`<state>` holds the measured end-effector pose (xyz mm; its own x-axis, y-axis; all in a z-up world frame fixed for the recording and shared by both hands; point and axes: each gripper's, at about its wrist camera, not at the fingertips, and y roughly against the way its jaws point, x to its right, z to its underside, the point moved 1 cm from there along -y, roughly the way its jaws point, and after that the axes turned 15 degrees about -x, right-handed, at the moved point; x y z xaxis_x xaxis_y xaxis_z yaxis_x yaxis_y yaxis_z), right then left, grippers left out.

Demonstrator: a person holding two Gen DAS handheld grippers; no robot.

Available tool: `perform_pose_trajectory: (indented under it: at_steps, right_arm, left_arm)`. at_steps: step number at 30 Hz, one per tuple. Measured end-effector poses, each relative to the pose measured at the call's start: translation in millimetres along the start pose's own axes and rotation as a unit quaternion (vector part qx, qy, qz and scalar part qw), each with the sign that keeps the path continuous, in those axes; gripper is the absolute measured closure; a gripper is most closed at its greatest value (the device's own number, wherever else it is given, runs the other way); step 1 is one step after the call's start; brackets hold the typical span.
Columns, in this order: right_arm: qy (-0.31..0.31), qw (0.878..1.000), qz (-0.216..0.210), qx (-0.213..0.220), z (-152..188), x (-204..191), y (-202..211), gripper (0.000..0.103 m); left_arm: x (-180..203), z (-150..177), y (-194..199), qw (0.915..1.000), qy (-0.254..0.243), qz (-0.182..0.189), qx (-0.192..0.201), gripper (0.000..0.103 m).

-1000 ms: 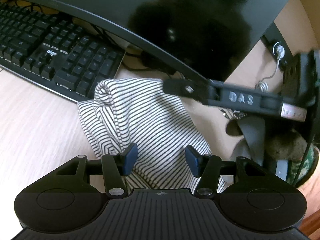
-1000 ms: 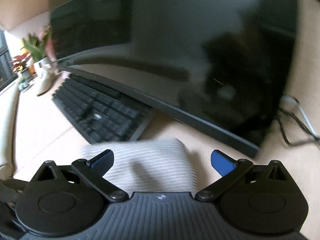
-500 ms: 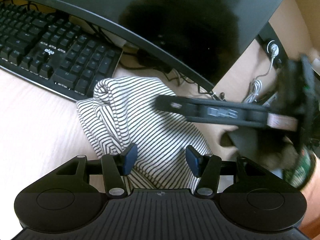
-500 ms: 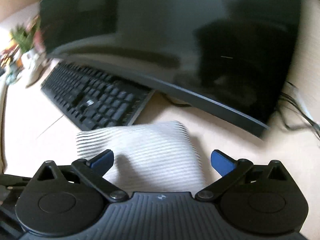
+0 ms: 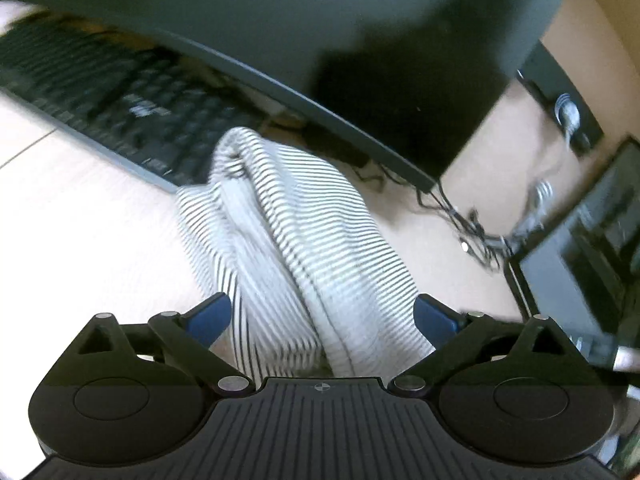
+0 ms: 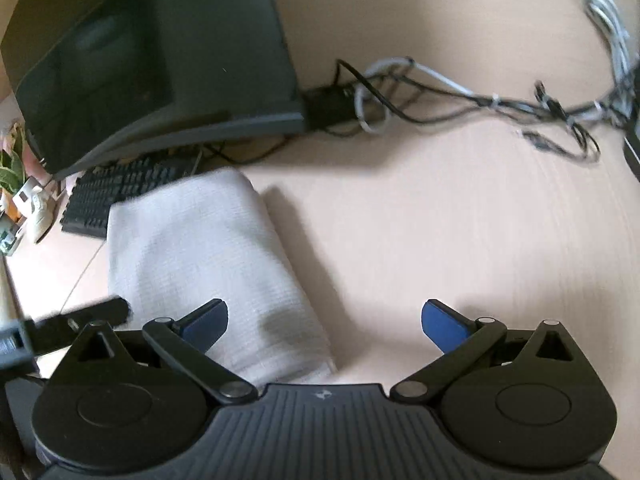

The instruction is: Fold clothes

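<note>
Fingers of left gripper (image 5: pixel 322 314) are now spreading wider over the striped garment (image 5: pixel 296 248); right gripper (image 6: pixel 324 322), also parted, is showing cables (image 6: pixel 460 98).

**White stripes against black and beige**

The folded garment (image 5: pixel 304 240) is white with thin dark stripes; the blurred right wrist view shows it (image 6: pixel 208 256) plain pale grey-white. The keyboard (image 5: pixel 120 112) and monitor (image 5: pixel 320 32) are black. The desk (image 6: pixel 460 220) is light beige wood grain. Both grippers are black with blue pads (image 5: pixel 210 316). The cables (image 6: pixel 460 92) are black and grey.
</note>
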<state>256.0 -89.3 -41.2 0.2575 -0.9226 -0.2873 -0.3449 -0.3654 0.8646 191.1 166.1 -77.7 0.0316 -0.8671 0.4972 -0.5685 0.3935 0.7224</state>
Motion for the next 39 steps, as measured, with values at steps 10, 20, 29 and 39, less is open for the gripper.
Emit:
perform_pose_trajectory:
  at_steps: [10,20,29,39]
  right_arm:
    - [0.085,0.996,-0.033,0.021,57,13,33,0.000]
    - [0.152,0.983,-0.022,0.098,93,13,59,0.000]
    - [0.153,0.981,-0.035,0.109,94,20,66,0.000]
    - [0.176,0.977,-0.008,0.124,95,17,71,0.000]
  left_arm:
    - [57,82,29,0.9822,0.034,-0.167,0.079,0.000]
    - [96,121,21,0.9621,0.073,-0.256,0.059,0.000]
    - [117,126,32,0.9529,0.061,-0.290,0.066,0.000]
    - [128,129,31,0.9538,0.047,-0.287,0.075,0.000]
